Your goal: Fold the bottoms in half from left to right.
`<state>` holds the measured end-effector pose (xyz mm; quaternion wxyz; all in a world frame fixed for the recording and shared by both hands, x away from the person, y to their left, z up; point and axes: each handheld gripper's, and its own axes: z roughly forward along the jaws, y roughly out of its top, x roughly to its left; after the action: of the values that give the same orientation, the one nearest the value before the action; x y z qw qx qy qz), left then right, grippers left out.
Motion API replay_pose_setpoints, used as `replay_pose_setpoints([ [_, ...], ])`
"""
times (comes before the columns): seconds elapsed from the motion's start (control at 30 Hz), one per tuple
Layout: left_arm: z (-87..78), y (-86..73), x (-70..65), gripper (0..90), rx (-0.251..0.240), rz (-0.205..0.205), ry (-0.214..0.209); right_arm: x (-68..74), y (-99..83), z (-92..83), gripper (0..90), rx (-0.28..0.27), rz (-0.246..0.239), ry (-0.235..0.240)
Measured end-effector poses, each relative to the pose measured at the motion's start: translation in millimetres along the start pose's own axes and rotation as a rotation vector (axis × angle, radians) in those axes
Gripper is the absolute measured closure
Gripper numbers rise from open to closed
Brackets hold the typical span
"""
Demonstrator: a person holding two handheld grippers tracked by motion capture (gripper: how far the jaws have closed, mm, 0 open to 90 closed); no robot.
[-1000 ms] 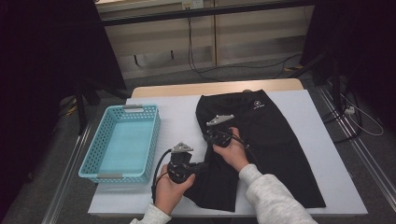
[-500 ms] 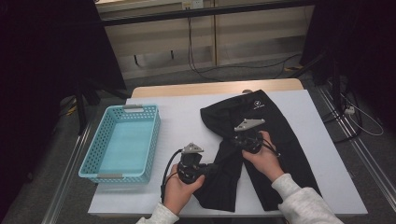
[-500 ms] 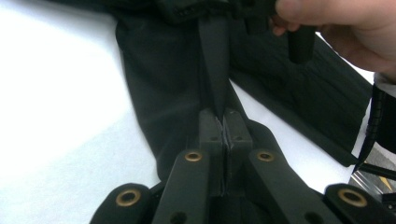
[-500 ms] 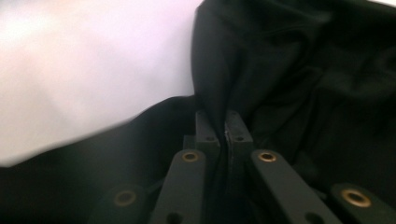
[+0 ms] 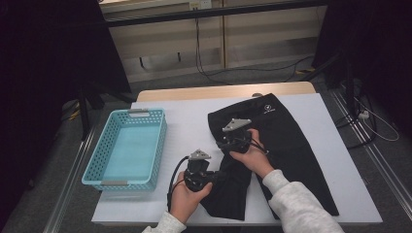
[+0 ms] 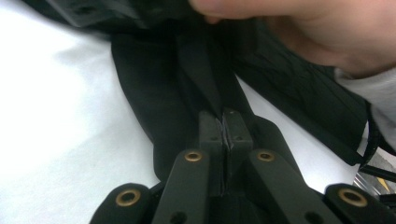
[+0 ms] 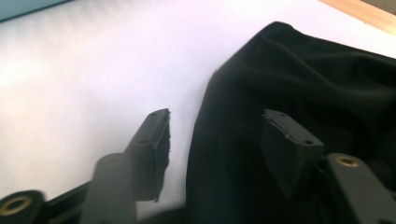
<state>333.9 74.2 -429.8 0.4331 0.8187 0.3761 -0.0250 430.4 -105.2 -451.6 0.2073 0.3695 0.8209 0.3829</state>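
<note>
Black garment point(image 5: 286, 145) spread right of centre on white surface point(image 5: 189, 126). Left tool point(image 6: 223, 128) pinches folded edge, anchoring it. Right tool point(image 7: 215, 140), jaws just opening, straddles cloth unpressed, likely regripping. Basket point(image 5: 127, 148) left.

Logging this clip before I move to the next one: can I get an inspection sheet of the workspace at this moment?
Surface: white table, wooden strip along the far edge.
Job's things: black garment lies on the table, partly folded, with a small white logo near its far end.
Clutter: blue basket at the left, nothing in it.
Grippers: left gripper shut on a fold of the garment; right gripper has just been opening, its jaws apart over the garment's edge, pads not pressing.
Cables: black cable loops from the left gripper.
Surroundings: grey floor, cables along the far wall, dark curtains on both sides.
</note>
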Motion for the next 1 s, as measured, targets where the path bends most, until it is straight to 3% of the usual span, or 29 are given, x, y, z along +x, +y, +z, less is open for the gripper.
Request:
replay_pose_setpoints([
  [0.17,-0.8,-0.9,3.3,89.0,-0.006,-0.01,0.007,-1.9,5.7,23.6,40.8,0.008,0.005,-0.002],
  [0.3,0.0,-2.1,4.8,89.0,0.003,-0.012,0.012,-2.8,5.9,37.4,42.6,0.029,0.014,-0.039],
  [0.37,0.1,-2.0,4.8,89.0,-0.009,-0.016,0.01,-6.7,6.5,38.8,55.0,0.029,0.047,-0.044],
  [0.4,0.1,-2.0,4.8,89.0,-0.012,-0.015,0.01,-8.7,6.6,38.7,66.6,0.027,0.061,-0.048],
  [0.5,-0.2,-1.7,4.1,88.9,-0.018,-0.016,0.005,-11.3,6.5,37.8,85.4,0.028,0.049,-0.052],
  [0.57,-1.8,-0.2,3.2,88.9,-0.028,-0.016,0.002,-14.8,7.3,35.6,87.9,0.038,0.059,-0.04],
  [0.67,-5.8,4.1,0.3,88.9,-0.049,-0.013,-0.013,-24.3,11.2,24.6,88.4,0.017,0.099,-0.027],
  [0.73,-7.9,8.7,-3.1,88.9,-0.062,-0.002,-0.02,-33.3,16.0,13.3,88.6,-0.027,0.153,-0.009],
  [1.0,-4.5,31.3,-24.0,89.0,-0.096,0.038,-0.07,-72.3,32.1,-35.0,88.7,-0.119,0.23,-0.019],
])
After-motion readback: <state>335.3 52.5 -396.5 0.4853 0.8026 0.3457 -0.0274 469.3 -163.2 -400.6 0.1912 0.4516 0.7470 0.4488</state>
